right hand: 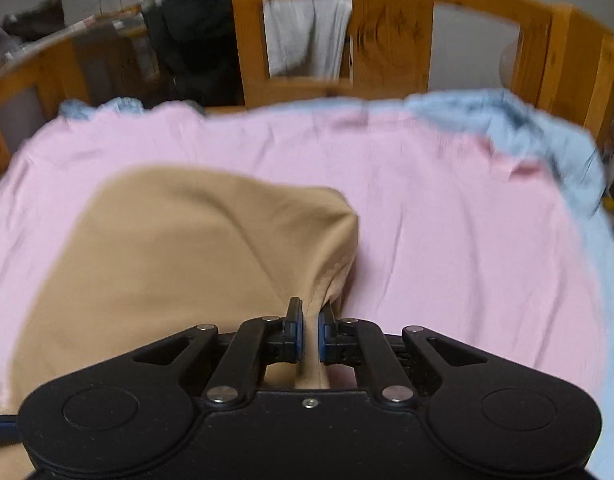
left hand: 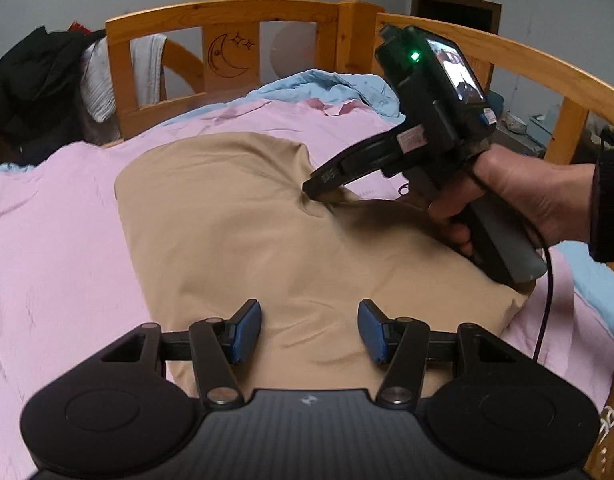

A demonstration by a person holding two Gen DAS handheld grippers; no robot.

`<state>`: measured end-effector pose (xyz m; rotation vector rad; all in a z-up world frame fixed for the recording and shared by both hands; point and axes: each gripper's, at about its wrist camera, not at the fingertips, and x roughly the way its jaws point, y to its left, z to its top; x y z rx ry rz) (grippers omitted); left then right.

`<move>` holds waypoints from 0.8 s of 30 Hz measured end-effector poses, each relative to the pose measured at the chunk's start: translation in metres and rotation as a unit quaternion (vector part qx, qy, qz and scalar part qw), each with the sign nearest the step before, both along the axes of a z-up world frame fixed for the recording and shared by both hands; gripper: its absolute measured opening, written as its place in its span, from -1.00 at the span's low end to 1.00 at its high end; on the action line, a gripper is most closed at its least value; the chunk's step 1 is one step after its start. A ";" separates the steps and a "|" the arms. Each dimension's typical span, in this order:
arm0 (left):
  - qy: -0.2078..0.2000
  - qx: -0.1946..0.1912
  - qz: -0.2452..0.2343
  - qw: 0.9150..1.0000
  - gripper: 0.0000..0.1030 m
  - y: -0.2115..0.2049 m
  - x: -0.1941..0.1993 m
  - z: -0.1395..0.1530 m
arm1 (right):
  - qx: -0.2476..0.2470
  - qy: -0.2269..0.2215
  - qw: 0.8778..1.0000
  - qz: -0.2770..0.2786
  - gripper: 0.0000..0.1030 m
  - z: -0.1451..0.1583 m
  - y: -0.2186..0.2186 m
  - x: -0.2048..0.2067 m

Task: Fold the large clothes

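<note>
Left gripper (left hand: 309, 330): nearest lens, jaws apart, blue pads (left hand: 247, 334) hovering over tan fabric w/ nothing between.
Right gripper (right hand: 310, 334): jaws closed tight, pinching bunched fold of tan garment; seen from left cam at (left hand: 321, 196), biting into crease.
Tan garment (left hand: 235, 232): large, spread mid-bed on pink sheet, puckered toward pinch point.
Right hand (left hand: 519, 200): wrapped round gripper handle, dark sleeve at wrist.
Pink sheet (right hand: 447, 200): covering bed; blue bedding (right hand: 547, 128) bunched at far corner.
Wooden bed frame (left hand: 223, 12): moon & stars carved in headboard panel.
Bkgd: dark clothes (left hand: 35, 80) heaped beyond frame.
</note>
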<state>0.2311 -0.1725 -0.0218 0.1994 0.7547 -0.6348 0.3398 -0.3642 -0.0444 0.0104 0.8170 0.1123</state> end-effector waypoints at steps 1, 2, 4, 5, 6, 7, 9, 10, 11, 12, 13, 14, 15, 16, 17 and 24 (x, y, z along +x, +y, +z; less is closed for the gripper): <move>0.004 -0.006 0.001 1.000 0.13 0.002 0.001 0.000 | 0.000 -0.006 1.000 -0.002 -0.86 0.000 0.001 -0.002; 0.008 -0.013 0.002 1.000 0.12 0.004 0.002 0.001 | 0.003 -0.009 1.000 -0.002 -0.86 0.001 -0.001 -0.004; 0.018 -0.026 0.005 0.999 0.12 0.010 0.003 0.004 | 0.008 -0.012 1.000 0.003 -0.85 0.006 -0.005 -0.005; 0.021 -0.029 0.005 0.999 0.12 0.012 0.003 0.005 | 0.007 -0.014 1.000 0.005 -0.83 0.008 -0.005 -0.004; 0.024 -0.031 0.006 0.999 0.12 0.014 0.004 0.006 | 0.007 -0.016 1.000 0.006 -0.82 0.010 -0.007 -0.005; 0.026 -0.032 0.007 0.999 0.12 0.015 0.005 0.007 | 0.005 -0.017 1.000 0.006 -0.82 0.013 -0.008 -0.005; 0.031 -0.037 0.012 0.999 0.12 0.017 0.004 0.010 | -0.003 -0.016 1.000 0.008 -0.81 0.019 -0.005 -0.007; 0.035 -0.041 0.016 0.998 0.12 0.019 0.006 0.011 | -0.008 -0.017 1.000 0.009 -0.80 0.022 -0.004 -0.009; 0.038 -0.045 0.020 0.998 0.14 0.021 0.005 0.013 | -0.013 -0.018 1.000 0.010 -0.78 0.024 -0.002 -0.010; 0.041 -0.049 0.023 0.998 0.17 0.024 0.007 0.014 | -0.017 -0.019 1.000 0.008 -0.73 0.027 -0.001 -0.011; 0.042 -0.054 0.027 0.997 0.18 0.027 0.007 0.016 | -0.019 -0.021 1.000 0.006 -0.69 0.031 -0.001 -0.012; 0.042 -0.057 0.028 0.997 0.22 0.030 0.006 0.017 | -0.018 -0.025 1.000 0.002 -0.64 0.036 -0.002 -0.013; 0.040 -0.058 0.028 0.997 0.26 0.031 0.005 0.018 | -0.016 -0.032 0.999 -0.003 -0.59 0.041 -0.003 -0.014; 0.035 -0.056 0.028 0.997 0.28 0.033 0.003 0.020 | -0.014 -0.042 0.999 -0.009 -0.53 0.049 -0.003 -0.016; 0.030 -0.053 0.028 0.998 0.28 0.034 0.001 0.021 | -0.011 -0.054 0.998 -0.012 -0.39 0.058 -0.003 -0.017; 0.031 -0.051 0.028 0.998 0.28 0.039 0.003 0.025 | 0.007 -0.072 0.993 0.092 -0.12 0.090 0.044 0.000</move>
